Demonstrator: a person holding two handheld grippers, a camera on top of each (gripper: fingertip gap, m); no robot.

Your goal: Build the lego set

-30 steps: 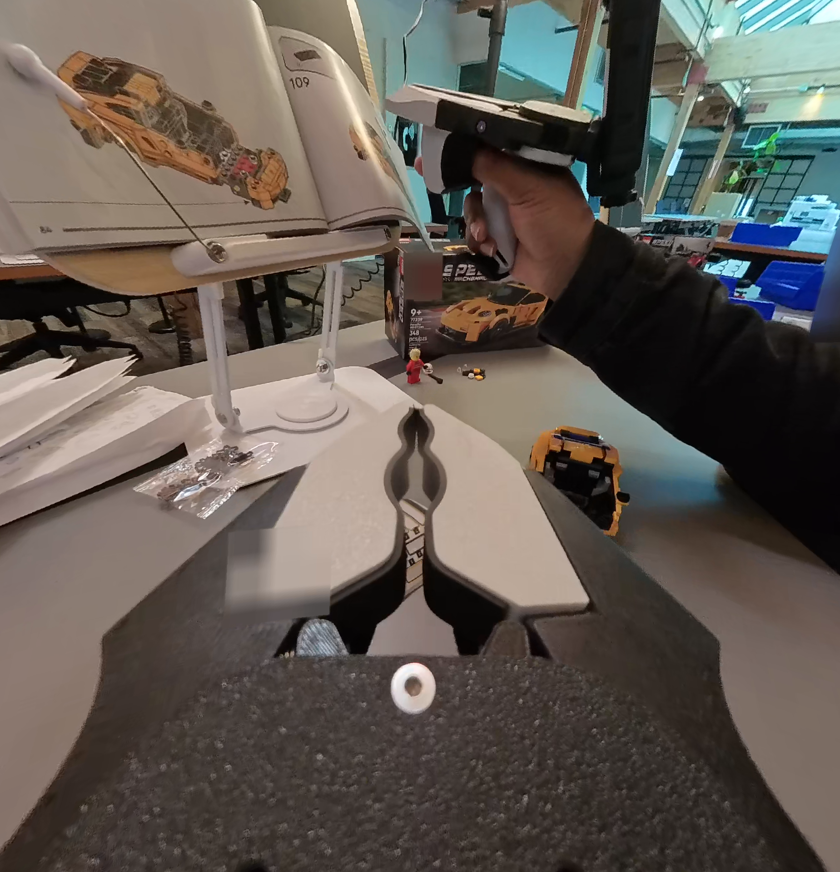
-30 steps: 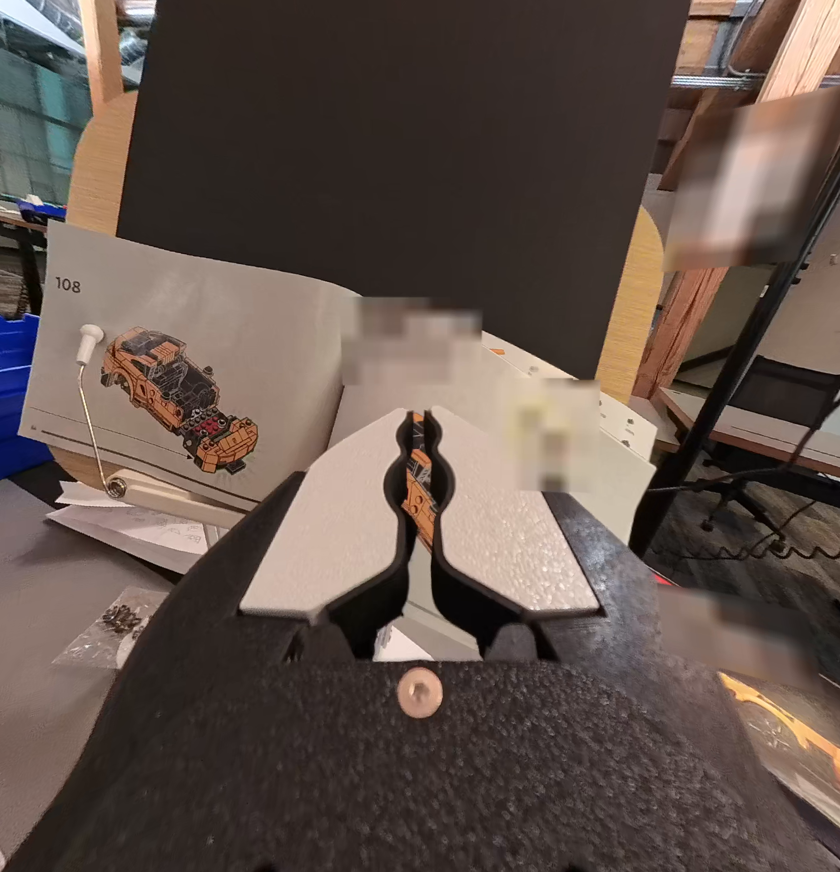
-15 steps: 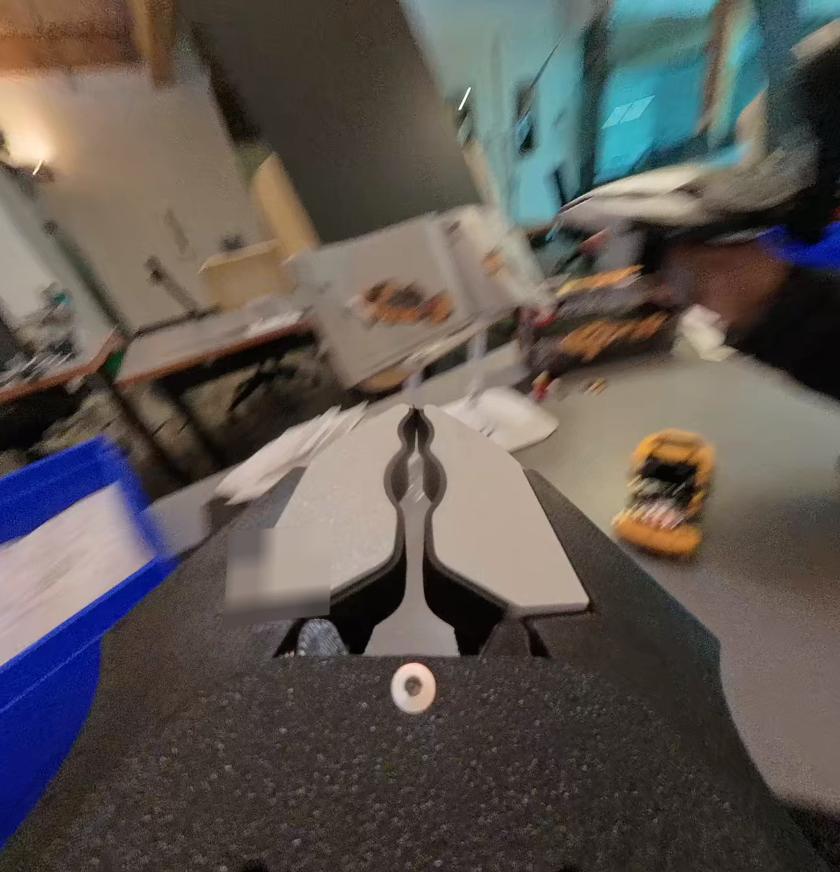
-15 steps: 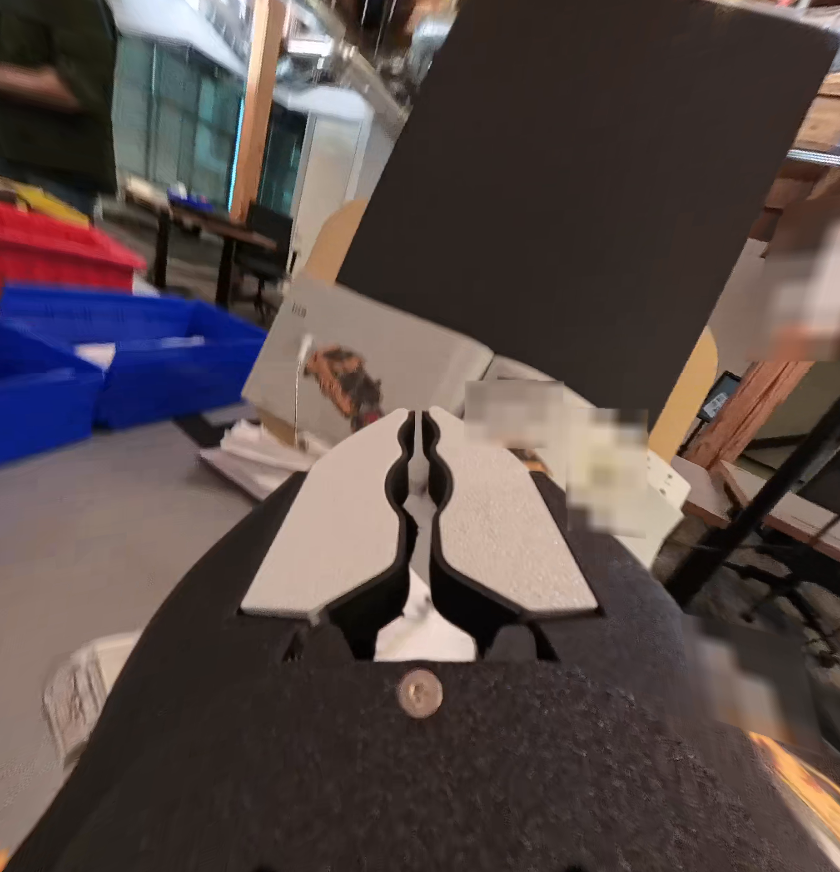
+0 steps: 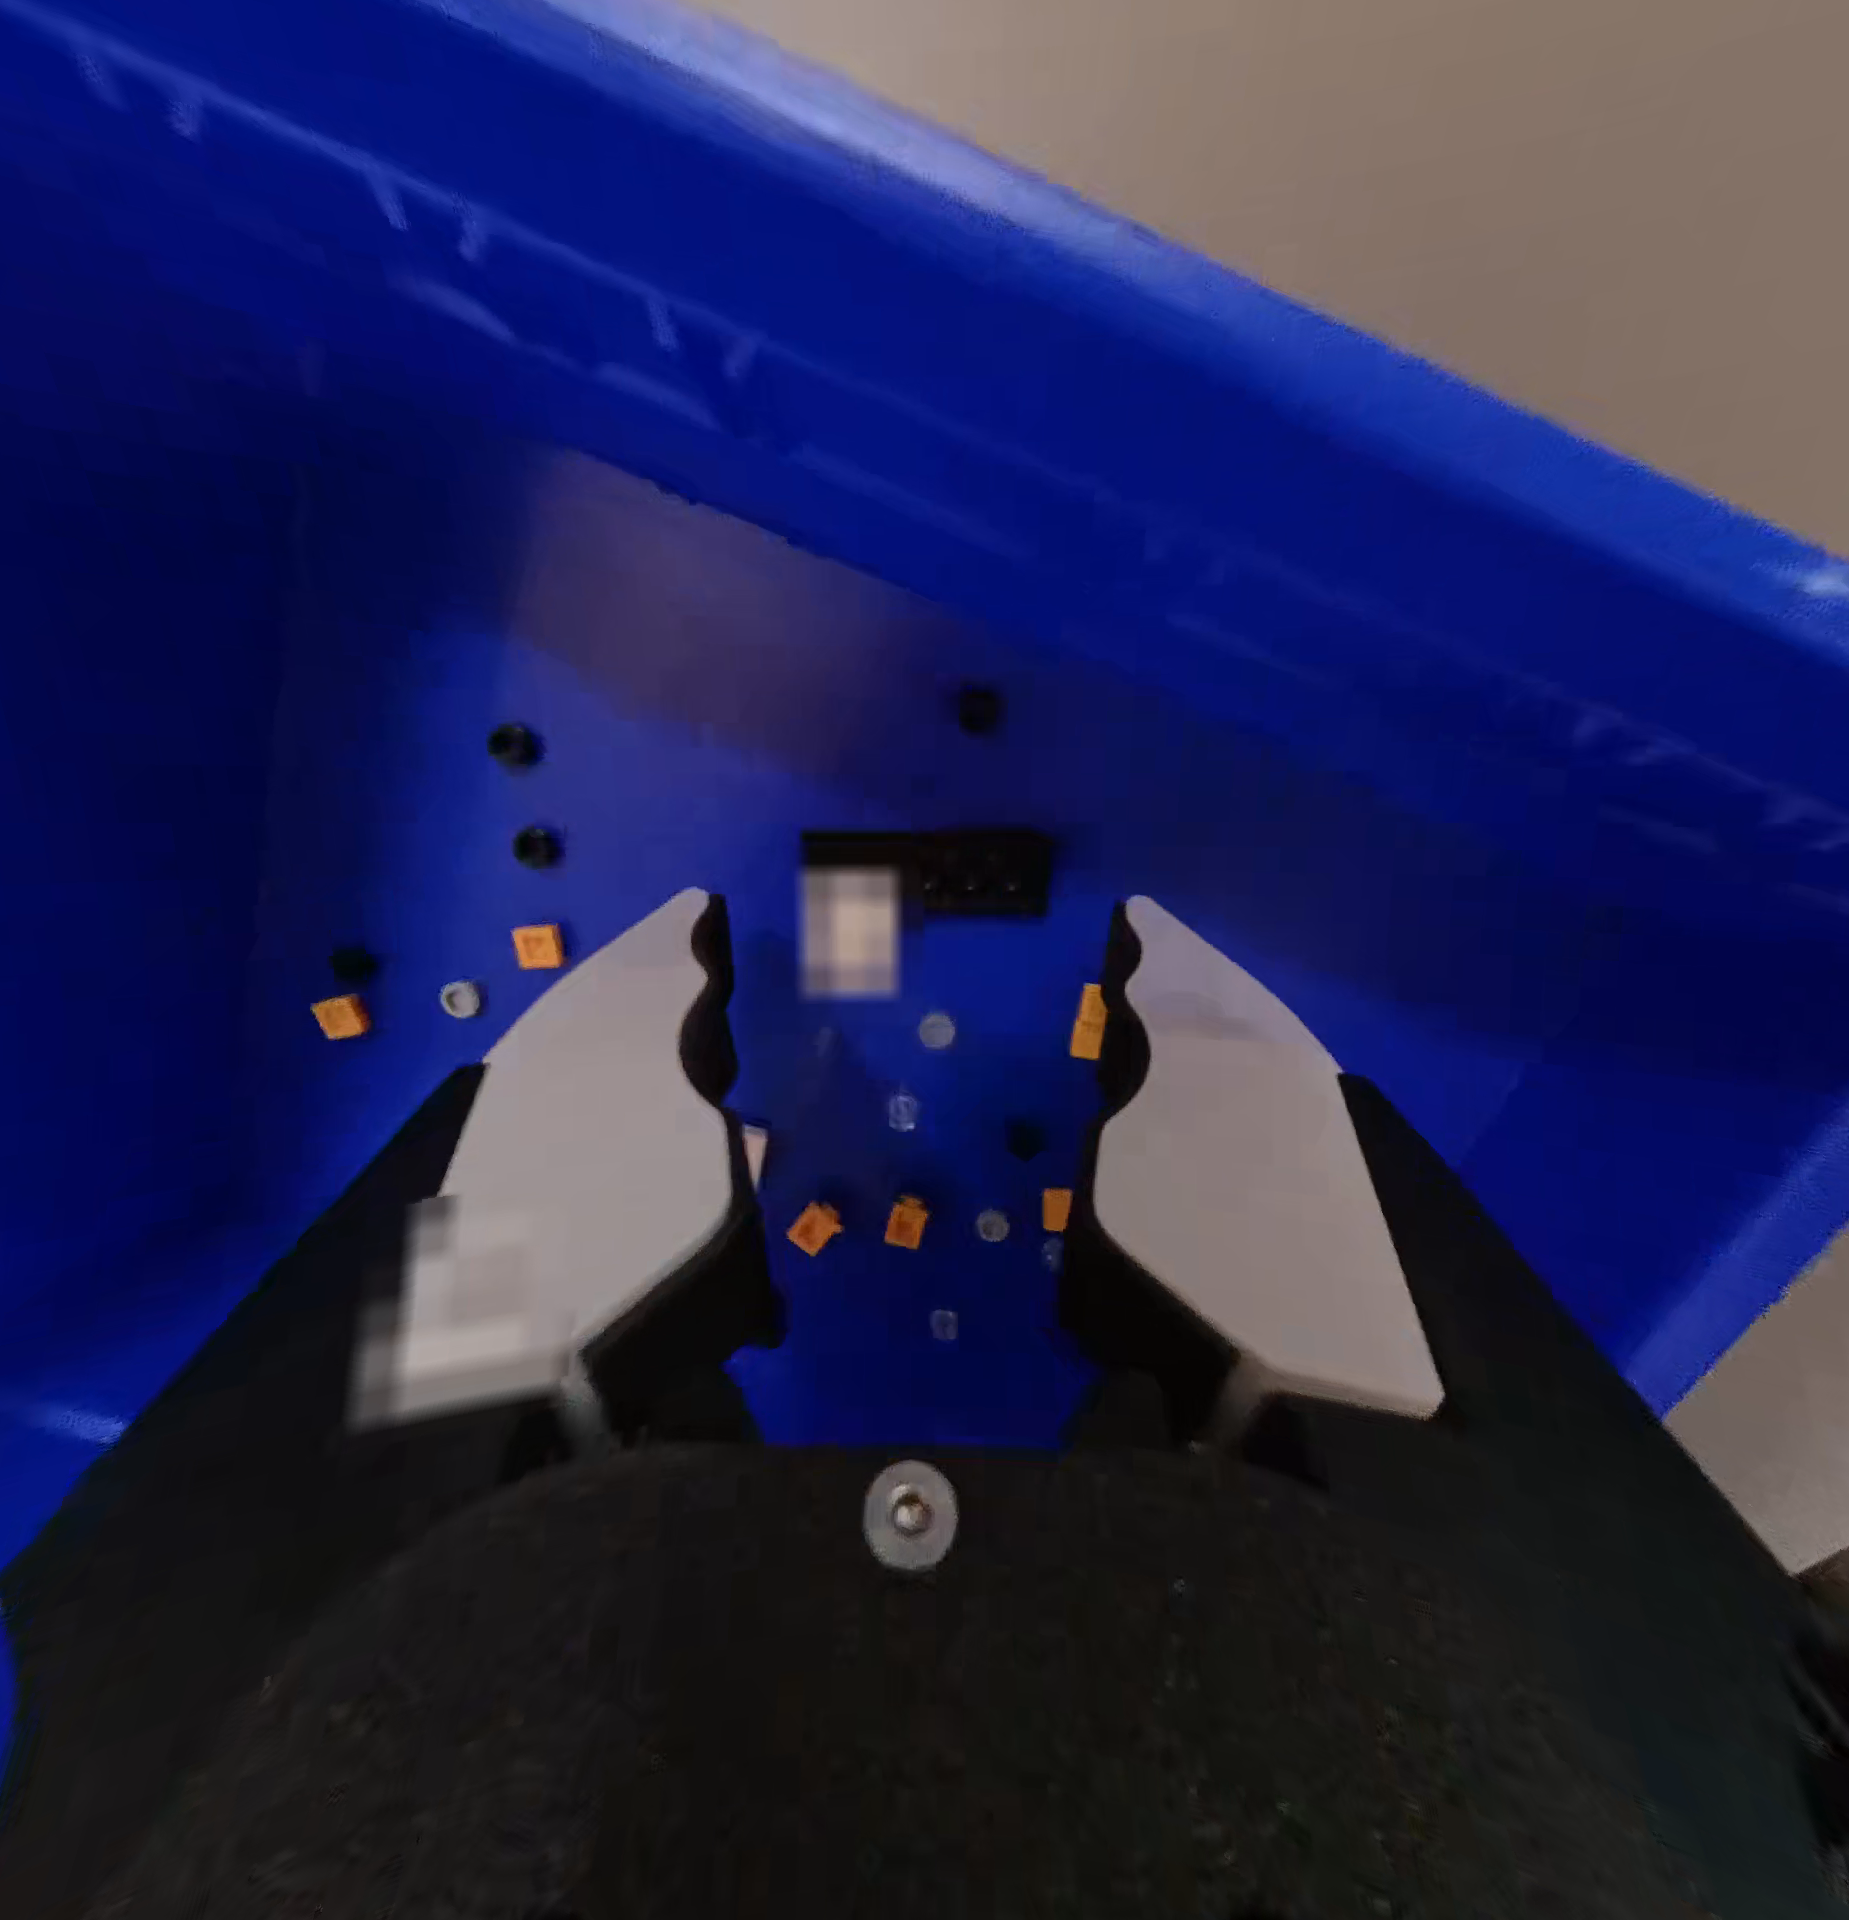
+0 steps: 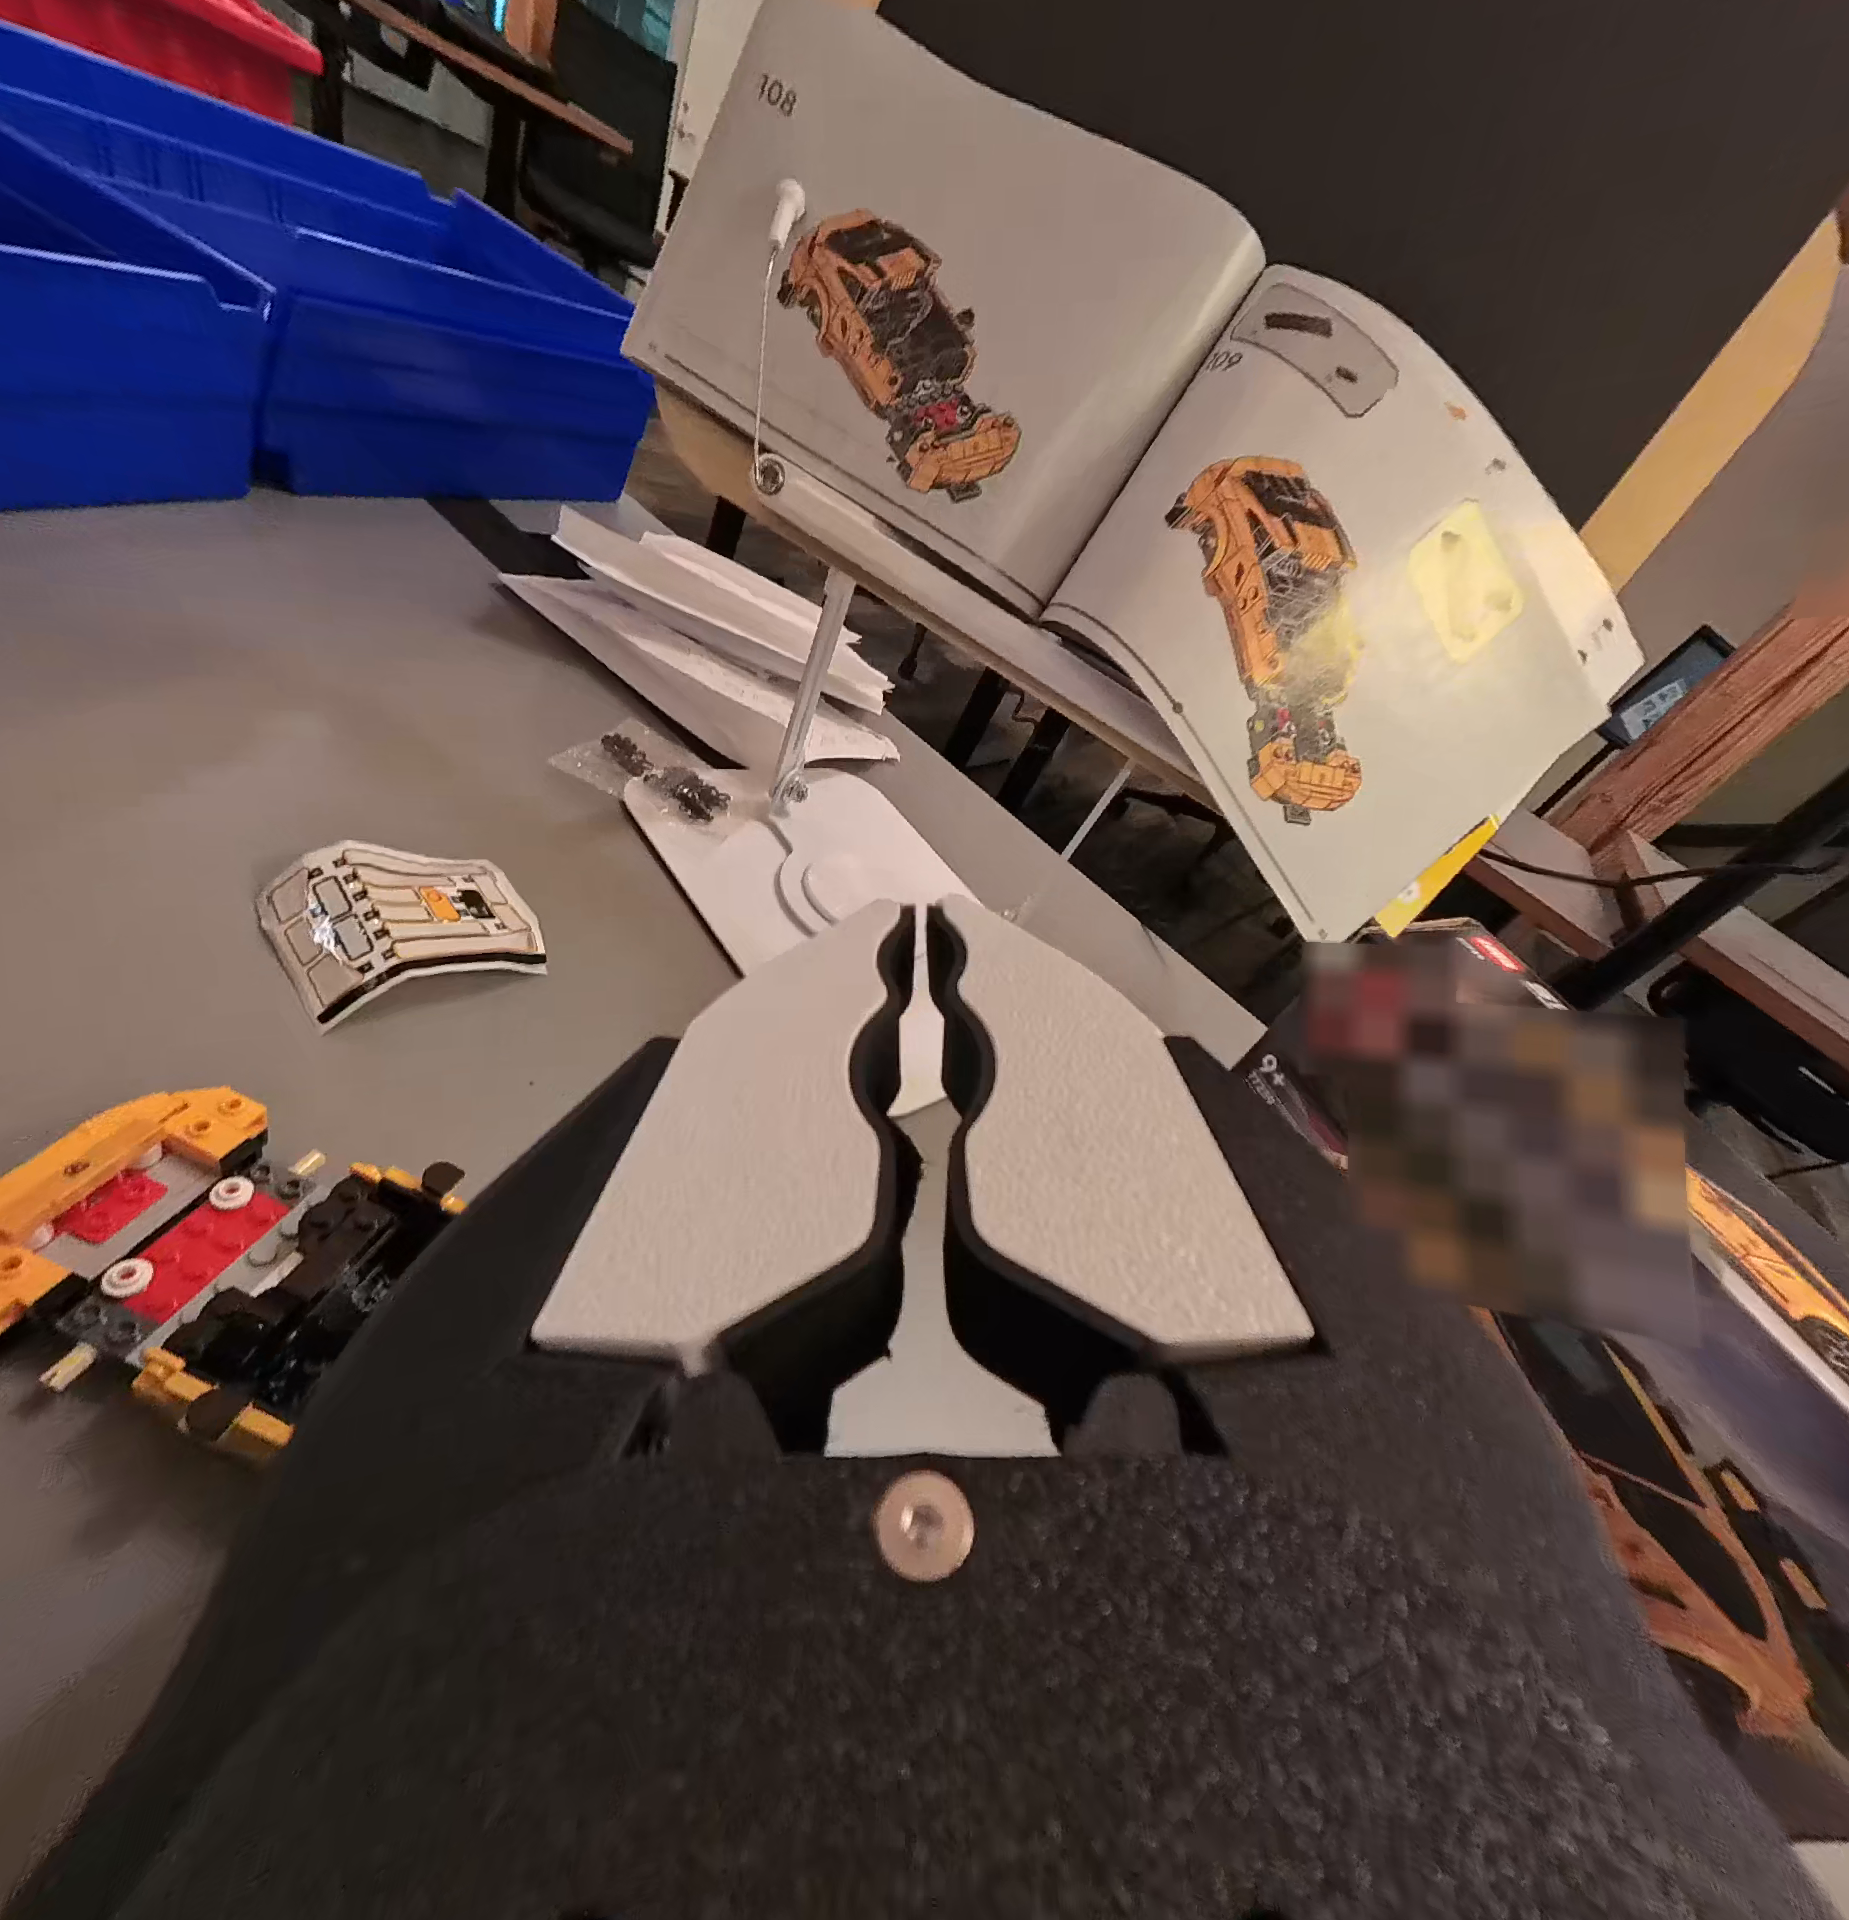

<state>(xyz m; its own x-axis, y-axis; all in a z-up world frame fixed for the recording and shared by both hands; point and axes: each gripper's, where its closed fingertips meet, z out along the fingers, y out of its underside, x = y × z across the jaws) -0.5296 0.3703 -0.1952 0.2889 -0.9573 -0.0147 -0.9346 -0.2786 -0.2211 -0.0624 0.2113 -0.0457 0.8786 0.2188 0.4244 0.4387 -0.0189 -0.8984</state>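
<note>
The left claw (image 5: 915, 914) now dips into a blue bin (image 5: 1003, 436), fingers spread wide over loose orange pieces (image 5: 904, 1221) — a second ago it was pinched together above the desk (image 6: 172, 675). The right claw (image 6: 922, 920) stays together, empty, lowered beside the half-built car (image 6: 172, 1247).

Page numbers stand on the open instruction booklet (image 6: 1055, 260)

The left wrist view looks down, close, into a blue bin (image 5: 1107, 499). The right wrist view faces across the table (image 6: 172, 675) toward an open booklet (image 6: 1003, 343). They share nothing clearly.
</note>
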